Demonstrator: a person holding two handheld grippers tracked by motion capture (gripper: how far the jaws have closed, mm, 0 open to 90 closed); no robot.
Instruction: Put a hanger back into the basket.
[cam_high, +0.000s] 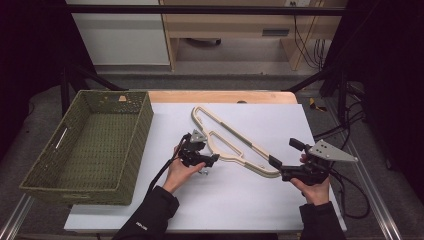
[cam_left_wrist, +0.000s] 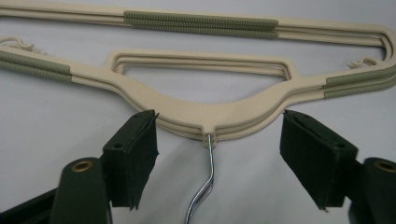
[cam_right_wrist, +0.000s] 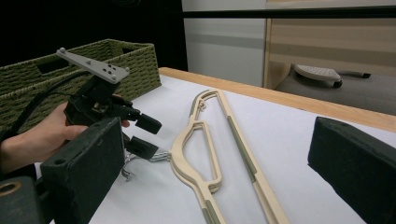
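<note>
Hangers (cam_high: 227, 142): stacked cream plastic, ribbed grey-green grip strips, chrome wire hook (cam_left_wrist: 205, 186); lying flat, right of the basket.
Left gripper (cam_high: 212, 161): black padded jaws apart, straddling the hook at the hangers' neck, not pressing it.
Right gripper (cam_high: 275, 162): jaws wide, nothing held, at the hangers' near end.
Basket (cam_high: 50, 165): rectangular olive wicker, cut-out handles.
Surface (cam_high: 250, 205): smooth white sheet over a wooden top.
Room: dark, pale cabinets behind the basket.

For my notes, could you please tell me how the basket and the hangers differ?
The basket is green woven wicker; the hangers are smooth cream plastic with green grip strips. The basket stands deep and boxy; the hangers lie flat and stacked. Both rest on the white table.
</note>
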